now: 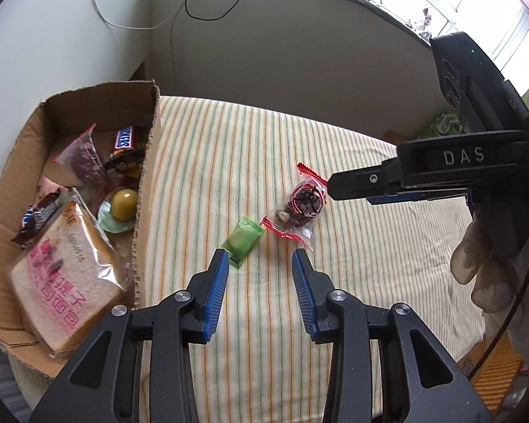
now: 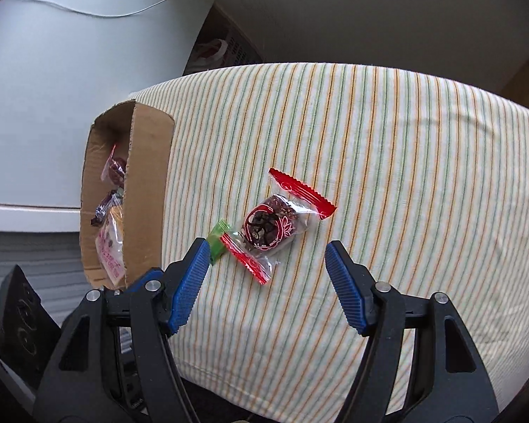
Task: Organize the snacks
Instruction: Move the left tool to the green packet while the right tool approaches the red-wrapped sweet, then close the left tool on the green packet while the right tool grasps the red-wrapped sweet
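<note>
1. On the striped cloth (image 1: 250,162) of the desk, two wrapped snacks lie just beside each other: a small green packet (image 1: 242,240) and a red-ended candy with a dark sweet inside (image 1: 301,208). They seem to touch at one corner.
2. At the left edge of the cloth stands a cardboard box (image 1: 151,162), which already holds a Snickers bar (image 1: 125,138), a packed bread slice (image 1: 65,282) and other sweets.
3. Both tools are empty. The left gripper (image 1: 259,259) hovers with its fingers partly apart, close to the green packet. The right gripper (image 2: 266,257) has its fingers wide, with the red-ended candy (image 2: 277,227) just ahead of them.
4. I judge the step as reaching for the last two loose snacks.
5. Next, each gripper should lower around its own snack and close on the body, not on the thin wrapper end, then carry it into the box.
</note>
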Available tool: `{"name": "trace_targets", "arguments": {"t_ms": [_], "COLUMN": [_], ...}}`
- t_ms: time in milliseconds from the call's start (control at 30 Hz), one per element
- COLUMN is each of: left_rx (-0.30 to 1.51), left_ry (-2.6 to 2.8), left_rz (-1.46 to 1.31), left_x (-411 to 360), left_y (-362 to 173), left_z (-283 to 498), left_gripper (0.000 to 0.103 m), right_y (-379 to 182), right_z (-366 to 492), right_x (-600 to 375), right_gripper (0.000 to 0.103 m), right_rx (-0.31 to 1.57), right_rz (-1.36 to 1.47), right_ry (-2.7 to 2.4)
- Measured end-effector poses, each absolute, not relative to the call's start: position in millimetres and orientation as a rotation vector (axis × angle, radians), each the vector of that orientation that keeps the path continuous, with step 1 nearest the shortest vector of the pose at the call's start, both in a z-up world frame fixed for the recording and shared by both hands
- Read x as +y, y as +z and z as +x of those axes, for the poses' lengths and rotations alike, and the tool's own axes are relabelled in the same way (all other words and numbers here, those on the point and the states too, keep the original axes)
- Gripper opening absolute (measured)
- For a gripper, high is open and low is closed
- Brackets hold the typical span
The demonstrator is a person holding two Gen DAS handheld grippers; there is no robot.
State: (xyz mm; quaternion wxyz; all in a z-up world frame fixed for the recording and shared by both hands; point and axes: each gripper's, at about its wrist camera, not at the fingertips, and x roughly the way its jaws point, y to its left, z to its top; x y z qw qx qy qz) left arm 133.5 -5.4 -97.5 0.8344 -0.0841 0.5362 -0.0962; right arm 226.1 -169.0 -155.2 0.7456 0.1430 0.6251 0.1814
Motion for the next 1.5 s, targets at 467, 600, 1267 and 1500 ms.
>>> {"name": "trace_targets", "arguments": {"t_ms": [467,600,1267,1500], "left_rx": [1.184,1.201,1.214,1.212], "left_ry": [-0.192,-0.186,-0.139,-0.133], "left_rz": [-0.134,-0.121,-0.007,-0.068], "left_x": [-19,-20,-54,-56], "left_y": [-131,-137,-147,-146], "left_z": [160,166,192,196], "left_gripper": [0.036,0.036,0.01,0.005], "right_y": [-189,-191,-187,-185], "right_z": [251,249,233,223], "right_x": [-146,-130,-156,-162], "right_gripper": [0.07,0.066,0.042,0.037], "right_rx": [1.42,1.408,1.39,1.376], "right_rz": [0.269,0.153,0.034,0.049], "right_ry": [0.283,0.285,0.319,0.337]}}
